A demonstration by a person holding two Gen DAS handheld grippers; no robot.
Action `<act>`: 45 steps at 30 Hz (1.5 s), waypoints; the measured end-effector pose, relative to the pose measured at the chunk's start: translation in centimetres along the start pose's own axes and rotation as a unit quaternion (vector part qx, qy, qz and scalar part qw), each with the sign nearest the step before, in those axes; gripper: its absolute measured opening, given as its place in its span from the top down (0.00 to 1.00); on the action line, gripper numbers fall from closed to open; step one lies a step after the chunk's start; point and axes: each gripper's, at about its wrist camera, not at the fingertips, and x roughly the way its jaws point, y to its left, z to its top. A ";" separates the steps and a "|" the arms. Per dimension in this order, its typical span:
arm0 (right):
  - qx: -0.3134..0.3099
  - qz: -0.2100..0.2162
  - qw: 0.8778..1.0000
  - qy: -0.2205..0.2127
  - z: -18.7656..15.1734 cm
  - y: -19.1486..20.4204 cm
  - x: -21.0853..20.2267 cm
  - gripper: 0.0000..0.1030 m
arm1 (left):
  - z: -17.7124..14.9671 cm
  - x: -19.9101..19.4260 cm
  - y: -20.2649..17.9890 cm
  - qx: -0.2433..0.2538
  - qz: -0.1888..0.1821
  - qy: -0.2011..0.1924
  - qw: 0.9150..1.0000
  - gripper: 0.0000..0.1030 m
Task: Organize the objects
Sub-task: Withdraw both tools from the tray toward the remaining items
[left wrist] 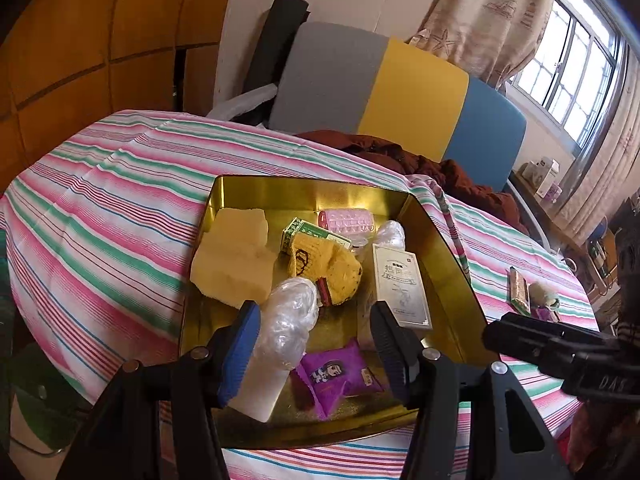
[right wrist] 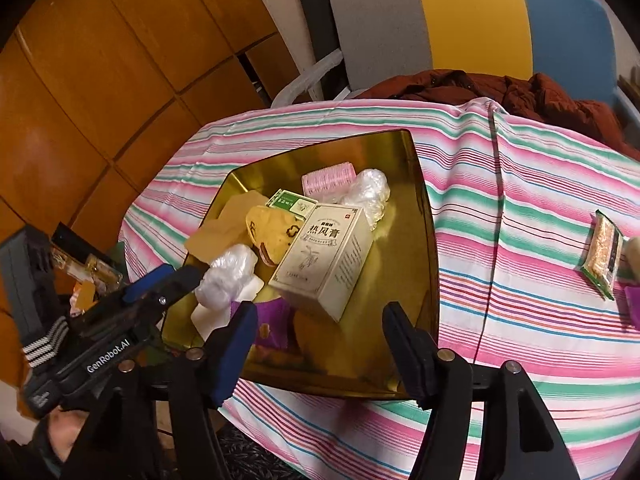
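Observation:
A gold tray [left wrist: 448, 264] sits on the striped tablecloth and holds several items: a yellow sponge [left wrist: 236, 256], a pink hair roller [left wrist: 347, 220], a small green box [left wrist: 308, 232], a yellow knitted piece [left wrist: 328, 268], a cream box [left wrist: 400, 284], a purple packet [left wrist: 336, 376] and a plastic-wrapped white bottle [left wrist: 280, 344]. My left gripper [left wrist: 316, 344] hangs open over the tray's near end; the bottle lies just inside its left finger. My right gripper [right wrist: 320, 348] stands open above the tray's near rim [right wrist: 428, 240], in front of the cream box [right wrist: 324, 256]. It holds nothing.
Out on the cloth to the right lie a snack bar [right wrist: 604, 260] and a small plush thing [left wrist: 544, 296]. A grey, yellow and blue chair back [left wrist: 400, 92] with a red-brown jacket [left wrist: 440, 172] stands behind the table. Wooden cabinets [right wrist: 100, 100] are at the left.

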 end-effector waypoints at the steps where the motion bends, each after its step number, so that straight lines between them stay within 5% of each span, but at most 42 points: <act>1: -0.005 -0.007 1.000 -0.005 -0.1 0.2 -0.1 0.32 | 0.0 -0.1 -0.2 0.002 0.002 -0.001 1.000 0.44; 22: -0.040 -0.124 0.989 -0.077 -1.1 0.4 -2.5 0.21 | -1.5 -2.2 -3.2 0.051 0.044 -0.025 0.997 0.43; 37: -0.006 -0.153 0.984 -0.091 -1.6 -3.3 -4.2 0.12 | -1.7 -2.1 -6.5 0.109 0.019 -0.025 0.994 0.43; 45: 0.040 -0.184 0.979 -0.080 -1.7 -8.3 -5.2 0.10 | -1.8 -1.4 -9.2 0.143 -0.025 -0.011 0.989 0.43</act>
